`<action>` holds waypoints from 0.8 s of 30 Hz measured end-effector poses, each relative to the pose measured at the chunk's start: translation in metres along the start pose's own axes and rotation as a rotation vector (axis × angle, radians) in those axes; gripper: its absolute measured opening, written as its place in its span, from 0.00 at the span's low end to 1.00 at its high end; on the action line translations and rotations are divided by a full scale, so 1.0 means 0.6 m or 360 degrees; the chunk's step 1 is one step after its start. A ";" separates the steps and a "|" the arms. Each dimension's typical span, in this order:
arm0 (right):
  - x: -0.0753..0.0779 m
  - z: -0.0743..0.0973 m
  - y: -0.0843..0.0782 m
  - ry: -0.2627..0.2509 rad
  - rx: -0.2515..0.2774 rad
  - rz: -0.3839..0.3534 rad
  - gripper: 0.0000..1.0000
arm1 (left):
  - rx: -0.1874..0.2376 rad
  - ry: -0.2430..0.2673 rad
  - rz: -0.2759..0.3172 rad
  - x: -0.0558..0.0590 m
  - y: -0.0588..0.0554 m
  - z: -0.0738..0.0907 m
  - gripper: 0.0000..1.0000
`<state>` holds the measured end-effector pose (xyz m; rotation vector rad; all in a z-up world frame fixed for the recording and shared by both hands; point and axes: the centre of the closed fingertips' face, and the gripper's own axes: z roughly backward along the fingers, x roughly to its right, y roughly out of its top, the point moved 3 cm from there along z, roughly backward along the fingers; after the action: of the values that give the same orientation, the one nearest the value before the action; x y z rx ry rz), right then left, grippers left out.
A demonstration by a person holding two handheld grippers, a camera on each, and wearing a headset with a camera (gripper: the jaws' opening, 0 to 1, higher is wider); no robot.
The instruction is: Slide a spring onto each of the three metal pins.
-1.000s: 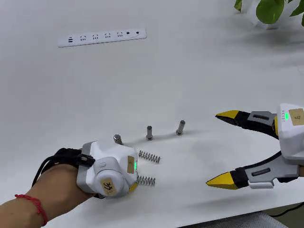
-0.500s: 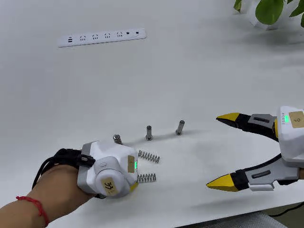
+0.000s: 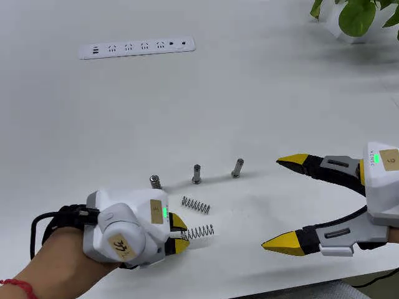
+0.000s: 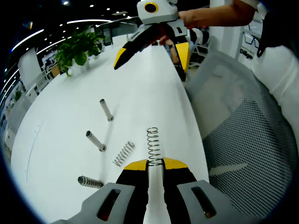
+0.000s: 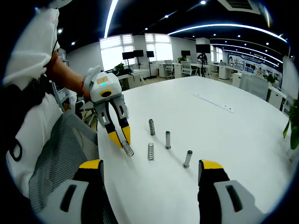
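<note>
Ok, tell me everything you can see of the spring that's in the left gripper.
The spring is a slim, straight coil of bare silvery wire with open turns, undeformed. The left gripper is shut on one end between its yellow tips; the rest juts forward past them, low over the white table. Whether its free end touches the table cannot be told. It sits apart from the loose spring lying nearby and from the pins.
</note>
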<state>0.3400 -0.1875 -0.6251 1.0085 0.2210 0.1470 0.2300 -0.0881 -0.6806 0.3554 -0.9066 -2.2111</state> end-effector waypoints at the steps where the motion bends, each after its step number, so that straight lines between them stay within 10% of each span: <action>1: -0.002 0.000 0.009 0.0003 0.0025 -0.0021 0.82 | 0.0056 0.0023 0.0045 -0.002 0.008 0.006 0.10; 8: -0.021 -0.011 0.059 0.0039 0.0169 -0.0155 0.68 | 0.0284 0.0104 0.0173 -0.006 0.052 0.036 0.10; 14: -0.027 -0.026 0.093 0.0028 0.0370 -0.0492 0.42 | 0.0478 0.0166 0.0280 -0.015 0.090 0.058 0.10; 24: -0.031 -0.040 0.113 0.0031 0.0559 -0.0836 0.25 | 0.0627 0.0214 0.0348 -0.024 0.123 0.076 0.10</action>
<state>0.3146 -0.1362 -0.5780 1.2631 0.5340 -0.3721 0.2561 -0.0924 -0.5967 0.5525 -1.2435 -1.7830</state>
